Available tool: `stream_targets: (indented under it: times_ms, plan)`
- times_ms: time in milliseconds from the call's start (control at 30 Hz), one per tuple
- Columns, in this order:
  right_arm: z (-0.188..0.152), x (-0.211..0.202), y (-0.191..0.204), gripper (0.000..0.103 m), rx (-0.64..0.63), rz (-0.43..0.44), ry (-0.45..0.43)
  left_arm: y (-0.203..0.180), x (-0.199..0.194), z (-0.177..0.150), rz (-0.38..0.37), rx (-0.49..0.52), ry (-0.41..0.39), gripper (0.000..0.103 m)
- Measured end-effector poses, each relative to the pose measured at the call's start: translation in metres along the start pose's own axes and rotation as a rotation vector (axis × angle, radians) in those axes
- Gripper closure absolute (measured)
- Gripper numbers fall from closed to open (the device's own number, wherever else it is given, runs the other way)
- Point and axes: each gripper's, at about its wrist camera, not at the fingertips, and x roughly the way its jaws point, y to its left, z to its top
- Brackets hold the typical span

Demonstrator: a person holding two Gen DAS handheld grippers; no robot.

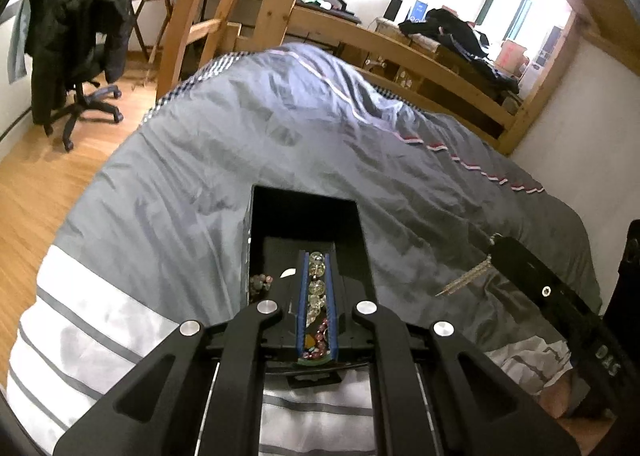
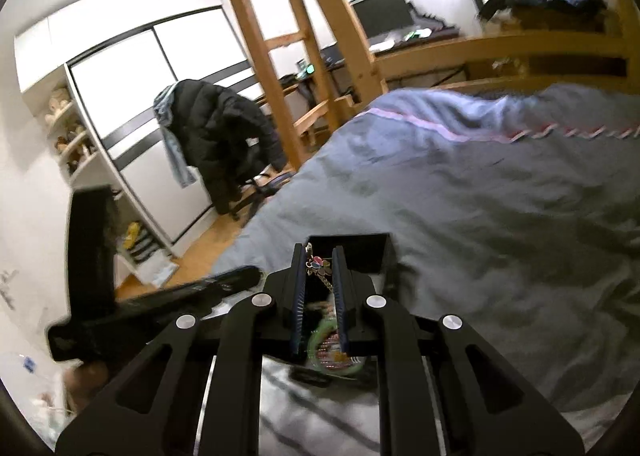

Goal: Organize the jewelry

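A: Quick pass. Where was the jewelry?
B: Most of it sat in the black box [image 1: 304, 211] on the bed [image 1: 200, 175]. Through the left wrist view I saw clear beads [image 1: 316, 276], a pink bead string [image 1: 320, 336] and a green bangle [image 2: 320, 336] in there, plus a darker bead bracelet [image 1: 260, 284] at the box's left wall.

A: Left gripper?
B: Left gripper [image 1: 317, 280] was over the box, fingers clenched nearly together. Beads showed in the gap, but whether they were pinched or just lying below, couldn't tell.

A: Right one?
B: Right gripper [image 2: 320, 268] had its fingers clamped on a chain with a flower charm [image 2: 318, 264], hanging over the box. In the left view that same piece looked like a silvery dangle [image 1: 466, 278] at its tip, off to the box's right above the cover.

A: Progress?
B: My read: mostly done. Several pieces already boxed, nothing loose on the visible cover. Left: drop the chain in. No lid seen, and the right view was blurred.
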Motion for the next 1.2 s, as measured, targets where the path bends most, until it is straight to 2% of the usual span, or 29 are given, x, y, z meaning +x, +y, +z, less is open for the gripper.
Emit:
stream_targets:
  times_ms: [67,200,400,567,600,633,667,700,800,867,967,1133,1200]
  plan:
    - [-0.002,0.011,0.001,0.089,0.023,0.02,0.025,0.003,0.005,-0.001,0.007,-0.007,0.016,0.095]
    - [-0.008,0.029,0.002,0.089,0.006,0.002,0.068,0.01,0.012,-0.002,0.024,-0.025,0.041,0.095]
    - [-0.021,0.052,0.001,0.089,-0.059,-0.089,0.134,0.022,0.019,-0.004,0.045,-0.045,0.075,0.095]
    - [-0.03,0.069,0.005,0.086,-0.136,-0.175,0.201,0.023,0.019,-0.006,0.103,-0.031,0.088,0.093]
    - [-0.03,0.07,0.004,0.078,-0.143,-0.187,0.207,0.024,0.018,-0.006,0.113,-0.03,0.084,0.081]
    - [-0.03,0.067,0.004,0.068,-0.145,-0.201,0.196,0.024,0.015,-0.005,0.123,-0.031,0.076,0.057]
    - [-0.029,0.063,0.003,0.047,-0.146,-0.215,0.177,0.025,0.011,-0.004,0.145,-0.037,0.058,0.046]
    - [-0.027,0.054,0.004,0.032,-0.15,-0.231,0.132,0.026,0.004,-0.003,0.164,-0.043,0.031,0.038]
    - [-0.019,0.034,0.007,0.014,-0.163,-0.271,0.068,0.027,-0.014,0.002,0.174,-0.043,0.003,0.035]
    - [-0.012,0.019,0.013,0.012,-0.185,-0.298,0.03,0.022,-0.031,0.004,0.211,-0.012,-0.022,0.033]
    - [-0.003,-0.003,0.026,0.004,-0.201,-0.326,0.001,0.009,-0.059,0.001,0.266,0.055,-0.049,0.023]
    - [-0.004,-0.038,0.047,0.004,-0.215,-0.287,0.01,-0.017,-0.105,-0.017,0.318,0.14,-0.09,0.013]
    - [-0.008,-0.053,0.056,0.004,-0.24,-0.292,0.017,-0.026,-0.118,-0.025,0.333,0.159,-0.1,0.012]
